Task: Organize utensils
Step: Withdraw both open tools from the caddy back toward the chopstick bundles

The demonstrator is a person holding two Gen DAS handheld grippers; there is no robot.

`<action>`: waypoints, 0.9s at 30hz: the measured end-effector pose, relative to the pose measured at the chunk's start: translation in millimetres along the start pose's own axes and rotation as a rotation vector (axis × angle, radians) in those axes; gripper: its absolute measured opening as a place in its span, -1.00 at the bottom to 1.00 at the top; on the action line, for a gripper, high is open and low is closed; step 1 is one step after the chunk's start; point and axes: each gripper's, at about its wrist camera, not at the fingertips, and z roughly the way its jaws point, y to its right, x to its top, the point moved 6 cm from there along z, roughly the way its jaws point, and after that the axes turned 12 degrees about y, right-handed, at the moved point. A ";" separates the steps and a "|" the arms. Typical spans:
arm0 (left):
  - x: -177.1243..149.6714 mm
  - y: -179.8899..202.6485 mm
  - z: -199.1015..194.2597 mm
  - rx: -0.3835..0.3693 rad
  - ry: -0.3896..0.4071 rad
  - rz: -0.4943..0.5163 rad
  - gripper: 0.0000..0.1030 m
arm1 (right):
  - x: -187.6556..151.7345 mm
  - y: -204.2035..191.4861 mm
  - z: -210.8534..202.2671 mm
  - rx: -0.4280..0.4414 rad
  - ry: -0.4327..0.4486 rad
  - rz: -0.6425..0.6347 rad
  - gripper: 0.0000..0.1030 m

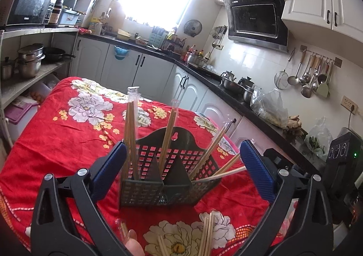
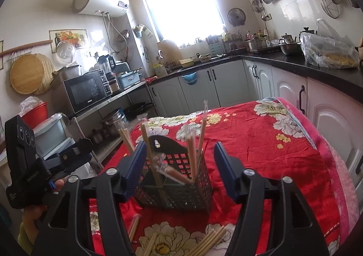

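A black perforated utensil holder [image 1: 158, 190] stands on the red floral tablecloth [image 1: 56, 137]. Several plastic-wrapped chopstick pairs [image 1: 131, 133] stand or lean in its compartments. My left gripper [image 1: 181, 160] is open, its blue pads on either side of the holder, holding nothing. In the right wrist view the same holder [image 2: 179, 192] sits between the open jaws of my right gripper [image 2: 179, 160], which is empty. Loose wrapped chopsticks [image 1: 207, 233] lie on the cloth close in front; they also show in the right wrist view [image 2: 206, 244].
The other hand-held gripper [image 2: 25, 169] is at the left in the right wrist view. The black counter [image 1: 238, 99] with pots and bags runs along the right. Shelves with a microwave [image 1: 27, 3] and pans stand left. The table edge [image 2: 335, 165] drops off at the right.
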 end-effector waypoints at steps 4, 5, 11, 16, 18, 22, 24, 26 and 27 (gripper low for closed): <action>-3.6 -1.8 -6.5 -0.006 -0.015 -0.016 0.79 | -7.1 -2.9 -7.4 0.001 -0.012 -0.005 0.25; -4.5 -2.6 -7.8 -0.003 -0.016 -0.014 0.79 | -8.9 -3.4 -9.6 0.000 -0.015 -0.009 0.26; -10.9 -6.0 -18.7 0.002 -0.025 -0.006 0.79 | -16.9 -5.5 -17.3 -0.005 -0.029 -0.023 0.33; -15.8 -8.6 -27.1 0.013 -0.029 -0.002 0.79 | -25.3 -6.3 -21.0 -0.008 -0.048 -0.035 0.35; -17.6 -10.3 -29.7 0.016 -0.030 0.001 0.79 | -28.9 -7.2 -22.9 -0.008 -0.053 -0.042 0.35; -21.9 -13.1 -36.0 0.017 -0.035 -0.002 0.79 | -33.2 -8.1 -26.5 -0.008 -0.060 -0.048 0.36; -24.2 -14.6 -38.5 0.020 -0.037 -0.005 0.79 | -33.9 -8.9 -28.1 -0.006 -0.062 -0.054 0.36; -26.4 -16.0 -40.4 0.022 -0.040 -0.009 0.79 | -35.8 -10.1 -30.4 -0.006 -0.064 -0.063 0.37; -27.3 -16.3 -40.8 0.023 -0.042 -0.011 0.79 | -37.4 -10.3 -31.4 -0.004 -0.066 -0.065 0.37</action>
